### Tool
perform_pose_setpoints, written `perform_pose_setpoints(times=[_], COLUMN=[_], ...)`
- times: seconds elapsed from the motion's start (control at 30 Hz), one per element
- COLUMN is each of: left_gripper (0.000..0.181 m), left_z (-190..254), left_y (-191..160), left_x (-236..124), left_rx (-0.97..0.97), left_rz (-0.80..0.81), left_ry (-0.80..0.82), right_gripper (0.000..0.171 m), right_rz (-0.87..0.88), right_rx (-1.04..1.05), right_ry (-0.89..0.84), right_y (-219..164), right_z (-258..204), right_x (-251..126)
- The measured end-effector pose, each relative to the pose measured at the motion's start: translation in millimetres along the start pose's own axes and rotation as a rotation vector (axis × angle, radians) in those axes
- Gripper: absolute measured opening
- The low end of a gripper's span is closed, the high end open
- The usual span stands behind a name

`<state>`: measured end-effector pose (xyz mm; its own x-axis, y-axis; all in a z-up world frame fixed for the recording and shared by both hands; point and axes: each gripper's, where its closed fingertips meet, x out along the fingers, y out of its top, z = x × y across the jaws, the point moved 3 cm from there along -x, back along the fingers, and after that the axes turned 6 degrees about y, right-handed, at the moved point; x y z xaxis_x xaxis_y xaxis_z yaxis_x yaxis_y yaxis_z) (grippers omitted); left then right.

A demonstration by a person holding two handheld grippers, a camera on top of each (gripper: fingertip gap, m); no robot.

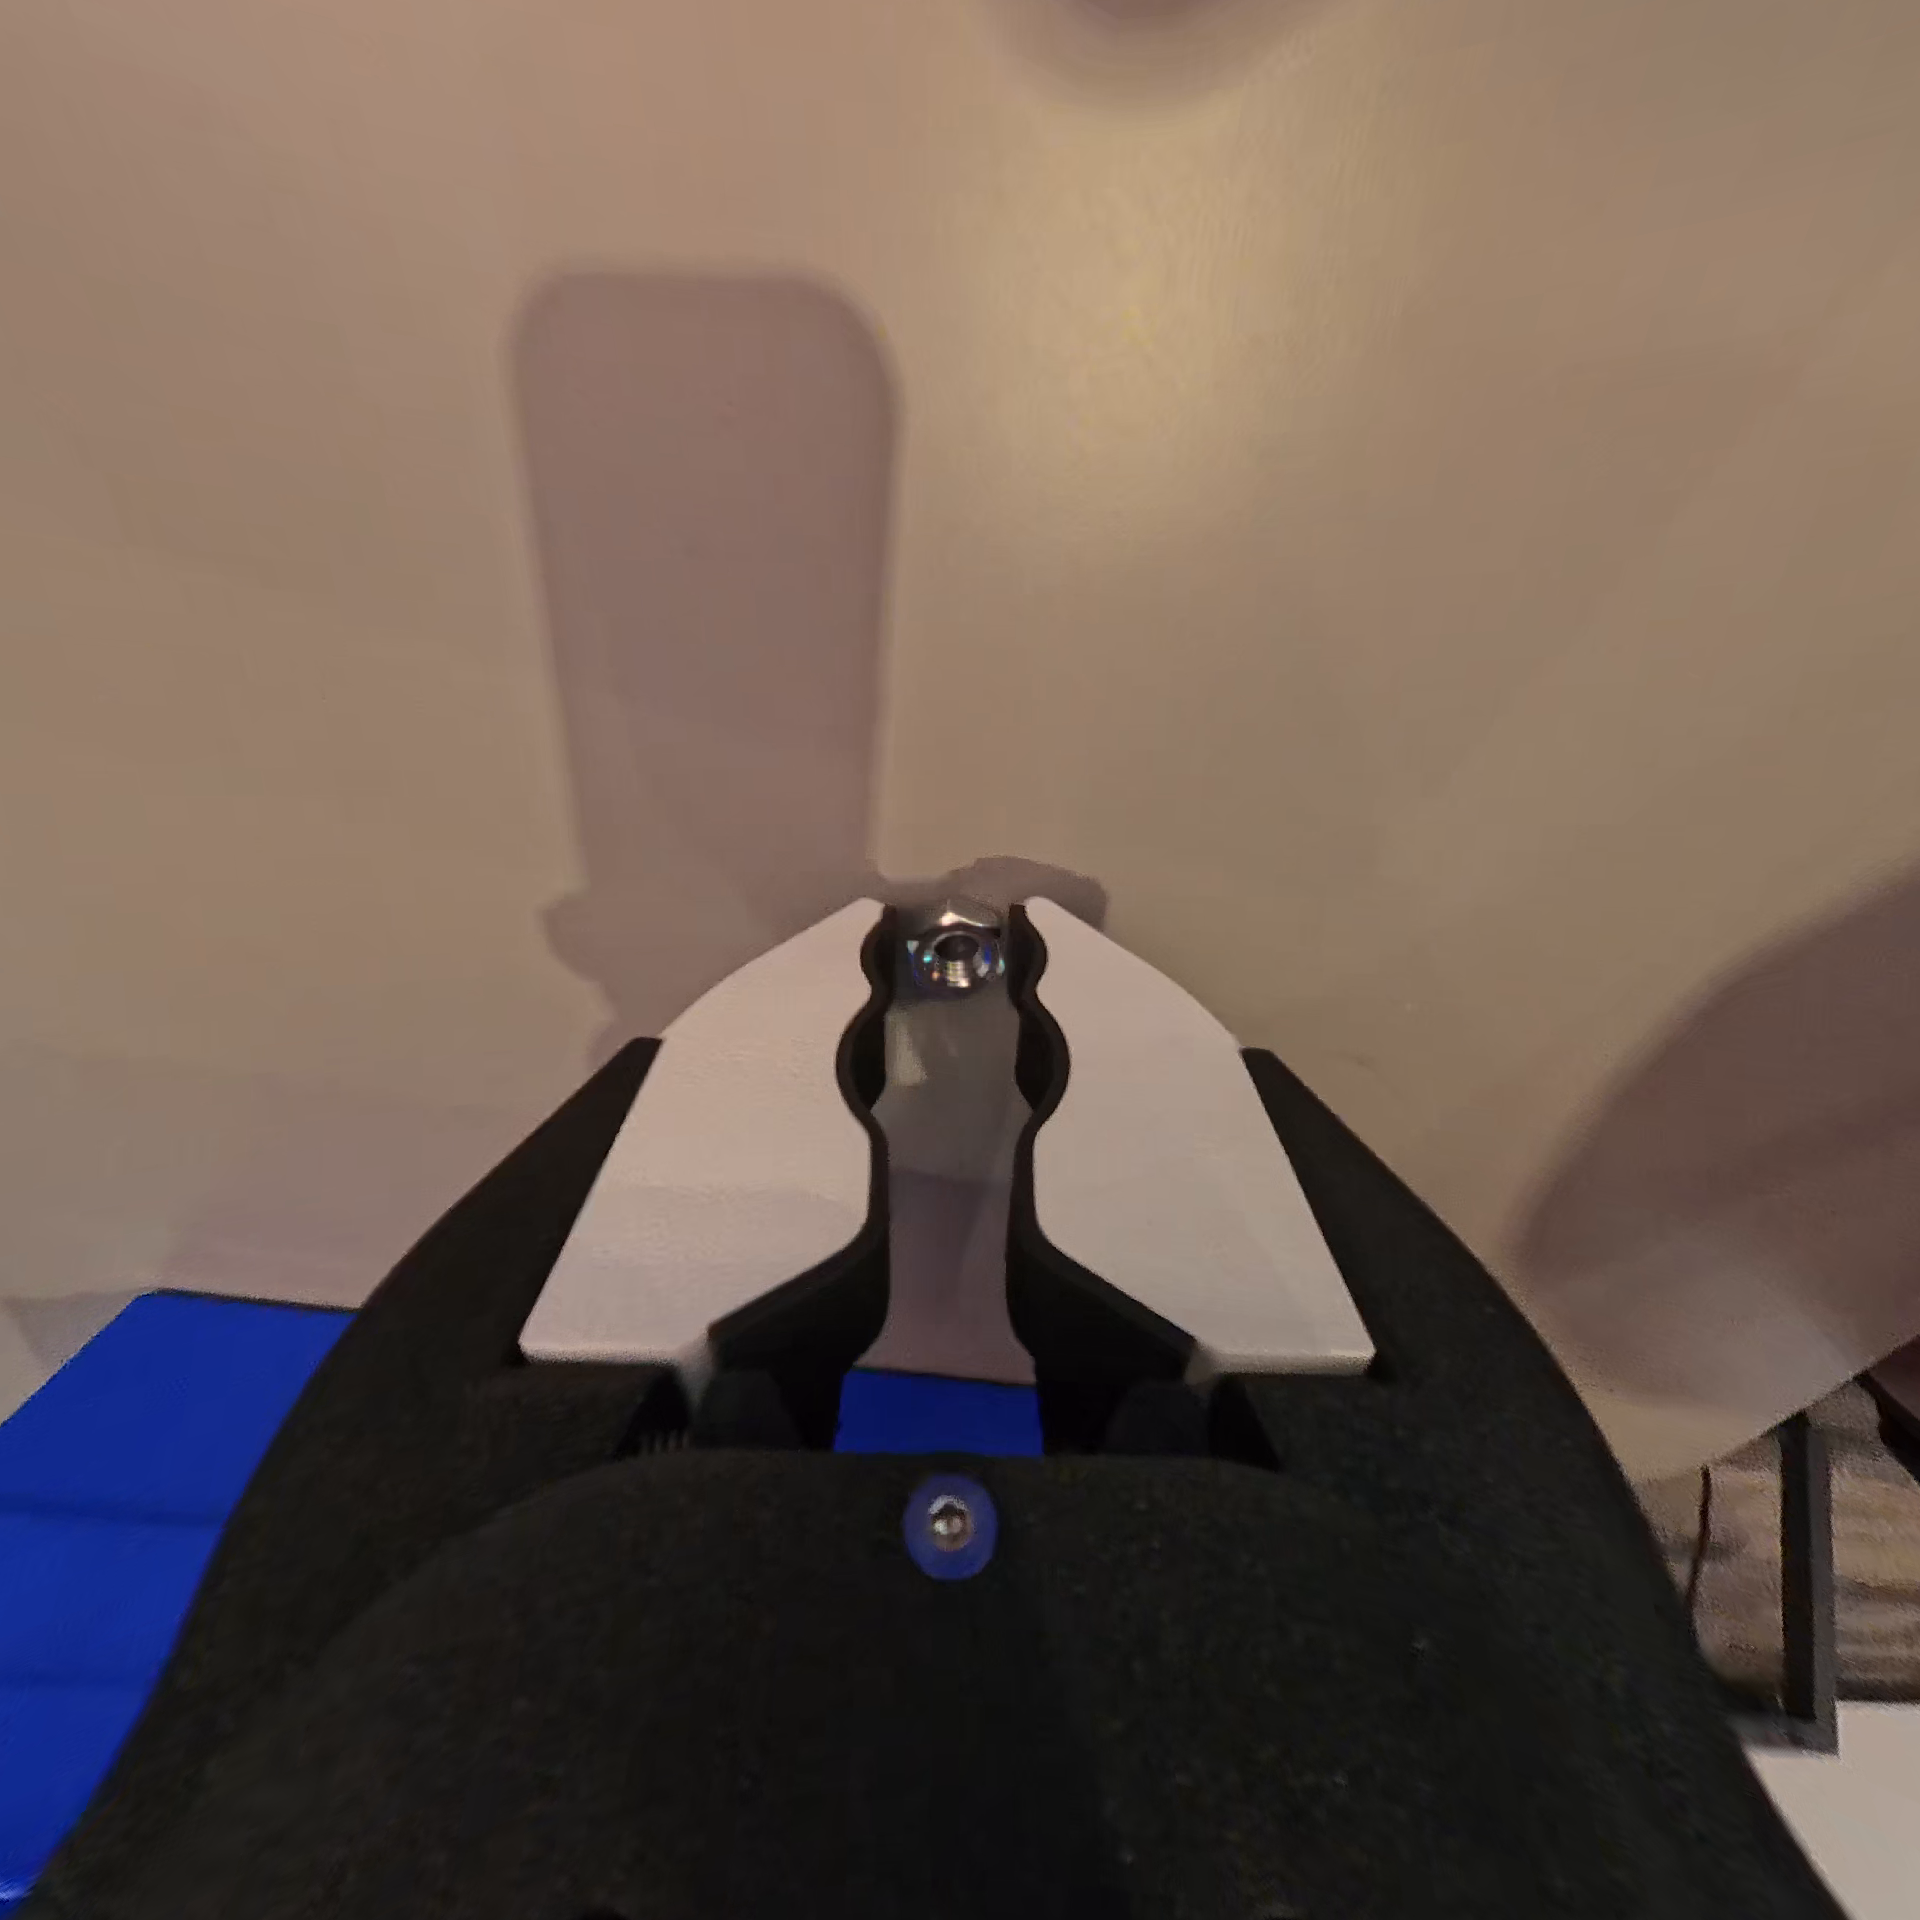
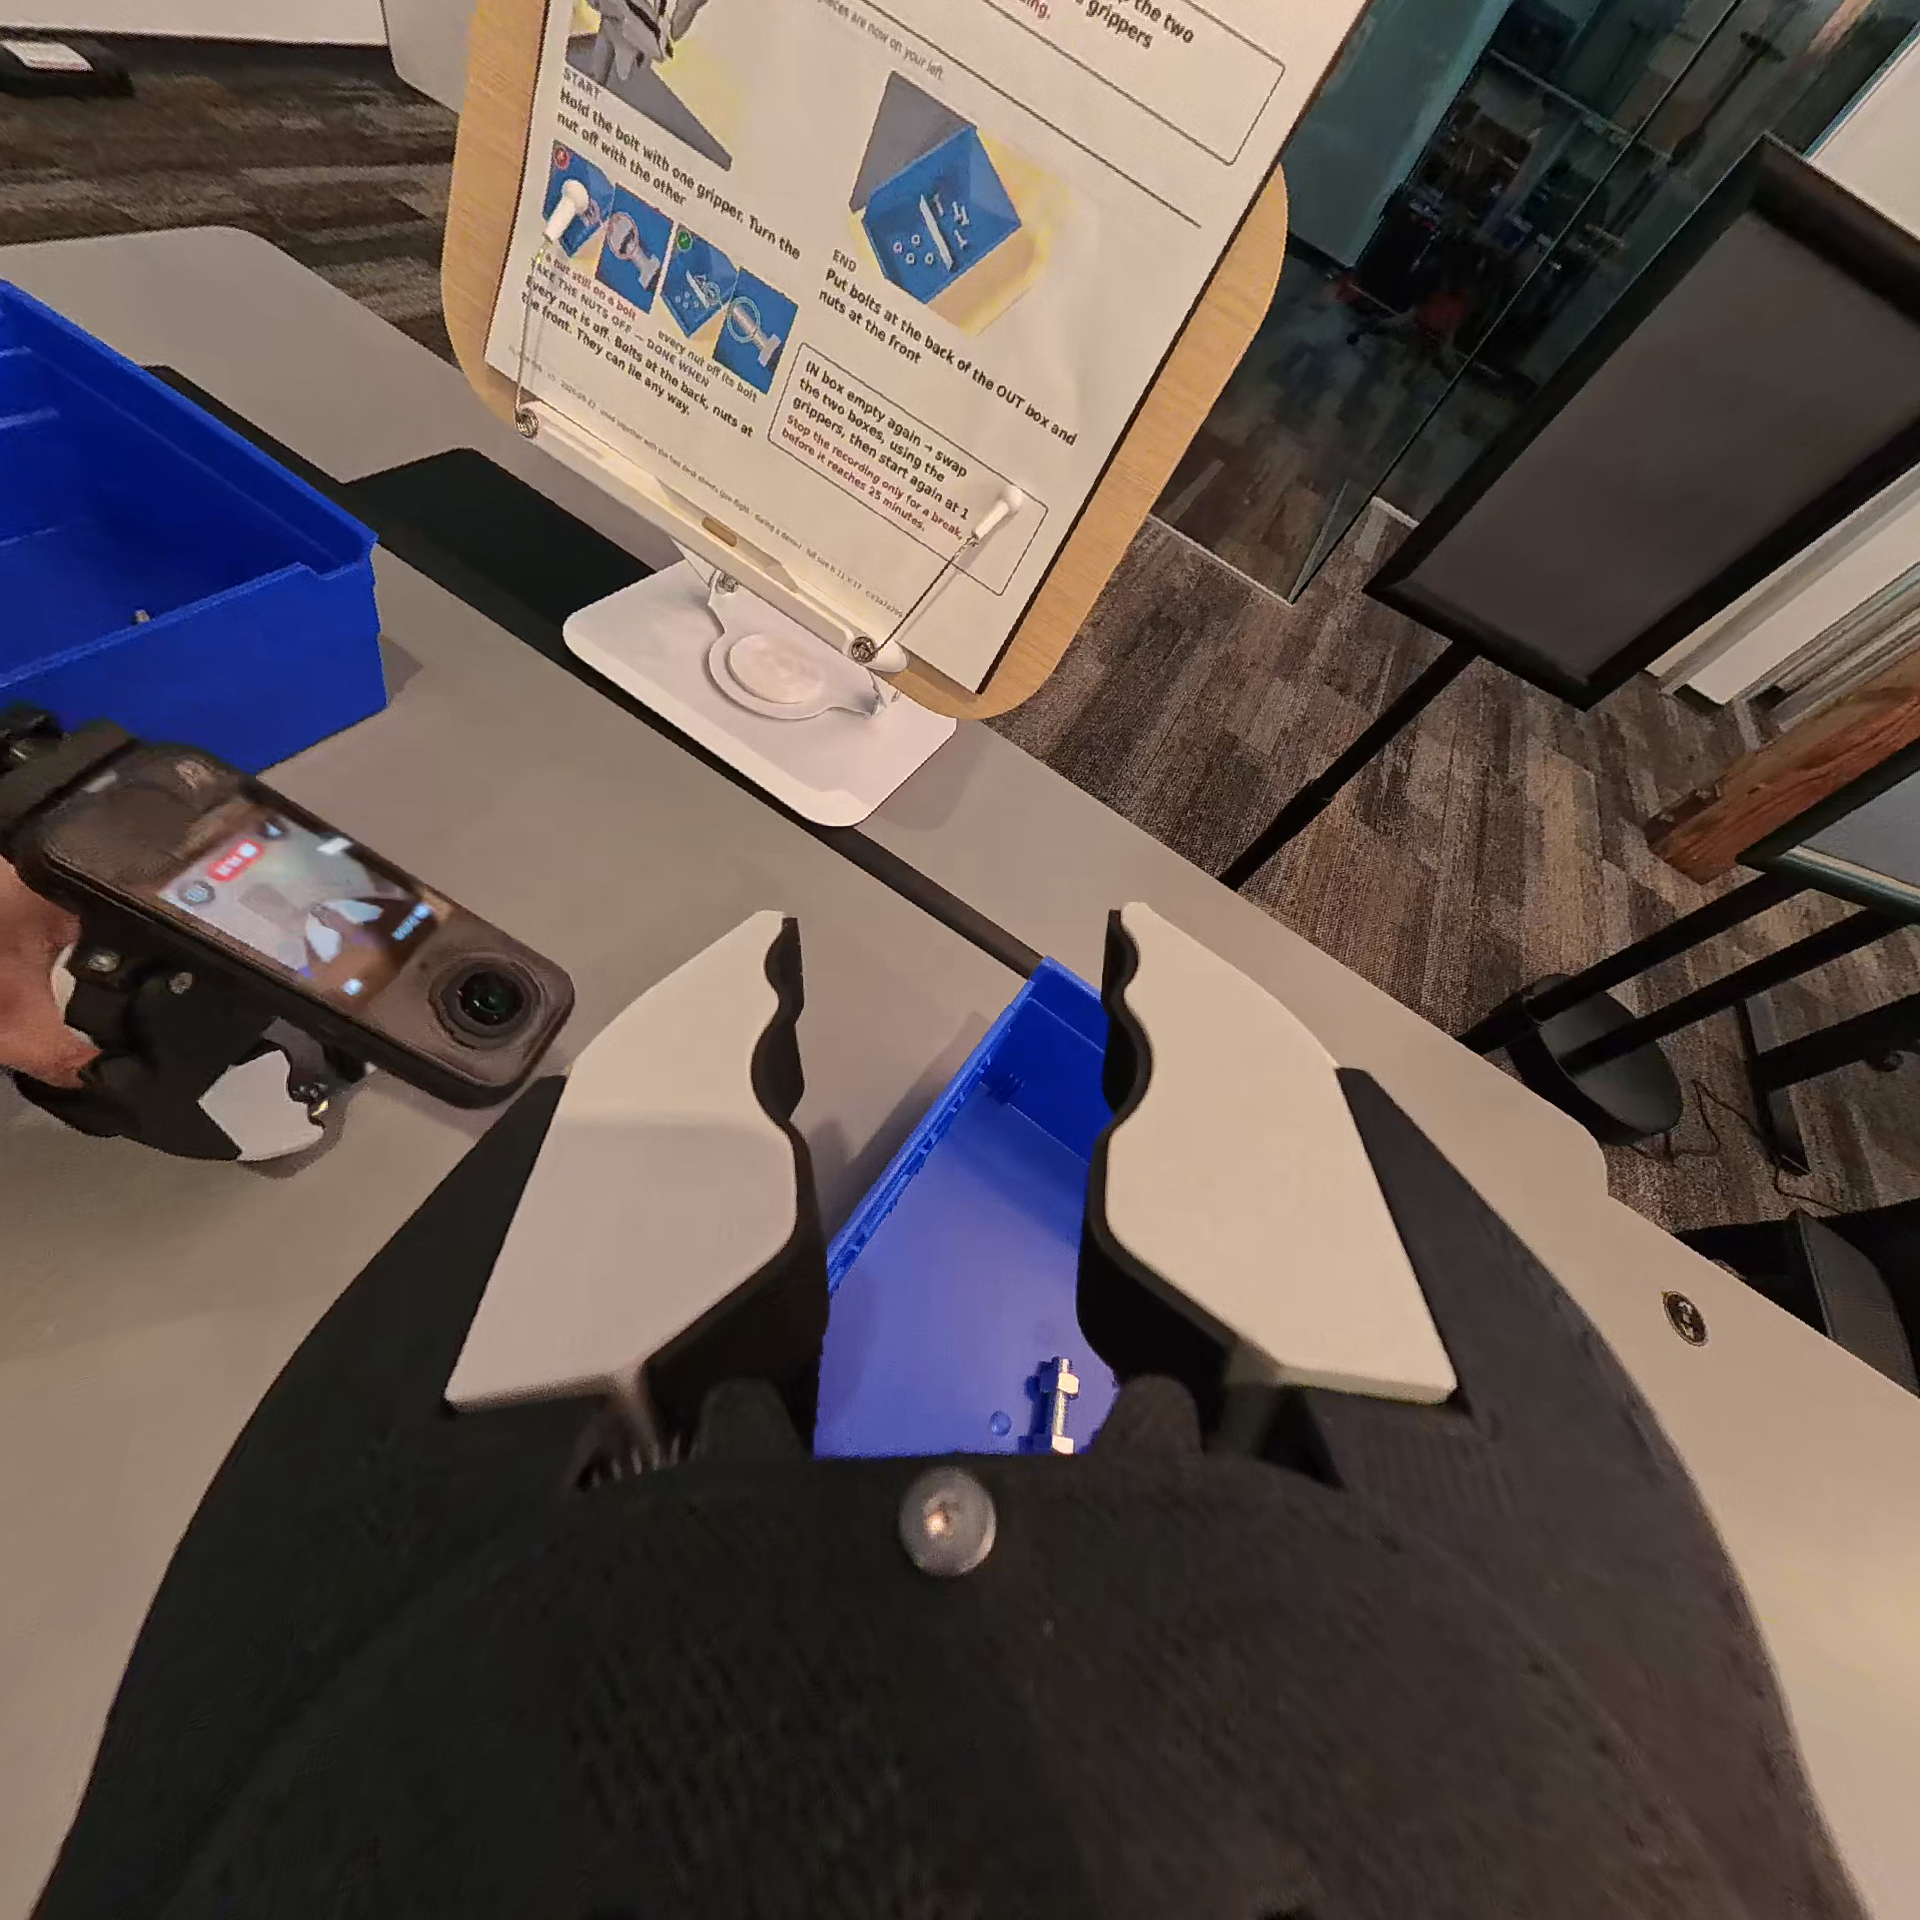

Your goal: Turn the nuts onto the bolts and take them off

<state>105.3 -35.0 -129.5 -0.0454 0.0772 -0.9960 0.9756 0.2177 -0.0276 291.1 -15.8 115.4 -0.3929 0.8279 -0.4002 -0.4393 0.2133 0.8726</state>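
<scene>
In the left wrist view my left gripper point(image 1: 951, 935) points down at the beige table top and is shut on a small silver hex nut point(image 1: 951, 961), held at the fingertips with its threaded hole facing the camera. In the right wrist view my right gripper point(image 2: 951, 935) is open and empty, hovering over a blue box point(image 2: 966, 1247). A silver bolt with a nut on it point(image 2: 1058, 1403) lies on the box floor between the finger bases. No bolt shows in the left wrist view.
A second blue box point(image 2: 208, 582) stands at the left on the grey table point(image 2: 623, 810). An instruction sheet on a white stand point(image 2: 831, 343) stands behind. The phone on the left gripper point(image 2: 301, 925) and a hand show at the left. The table edge runs along the right.
</scene>
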Motion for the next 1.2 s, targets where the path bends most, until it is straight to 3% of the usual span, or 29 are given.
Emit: perform_pose_setpoints(times=[0.03,0.2,0.3,0.37,0.5,0.67,0.93,1.2], left_gripper=[0.025,0.029,0.033,0.036,0.035,0.035,0.038,0.034], left_z=[-1.3,-37.5,-90.2,-117.7,-156.9,-165.9,-161.5,-166.3], left_y=[2.3,-10.3,-59.5,-99.3,-165.2,-193.6,-196.6,-196.9], left_x=[-3.7,-73.6,-121.6,-133.1,-105.9,-55.4,-8.4,7.4], left_rx=[-0.005,-0.089,-0.212,-0.241,-0.234,-0.108,0.039,0.115], left_rz=[0.027,0.213,0.255,0.258,0.213,0.183,0.110,0.075], left_ry=[0.008,0.126,0.234,0.210,0.208,0.186,0.169,0.160], right_gripper=[0.056,0.056,0.056,0.056,0.057,0.058,0.058,0.058], right_rz=[0.001,0.008,0.022,0.026,0.006,-0.039,-0.073,-0.110], right_rx=[0.003,0.006,-0.001,-0.015,-0.037,-0.060,-0.043,-0.052], right_ry=[-0.003,-0.021,-0.023,-0.020,-0.013,-0.009,-0.015,-0.011], right_y=[-0.5,-0.5,3.4,5.7,5.2,0.0,-7.5,-12.4], right_z=[0.9,4.3,2.8,0.1,-5.6,-8.1,-2.4,-4.0], right_x=[-0.8,-6.0,-7.0,-5.3,3.7,13.2,21.3,27.9])
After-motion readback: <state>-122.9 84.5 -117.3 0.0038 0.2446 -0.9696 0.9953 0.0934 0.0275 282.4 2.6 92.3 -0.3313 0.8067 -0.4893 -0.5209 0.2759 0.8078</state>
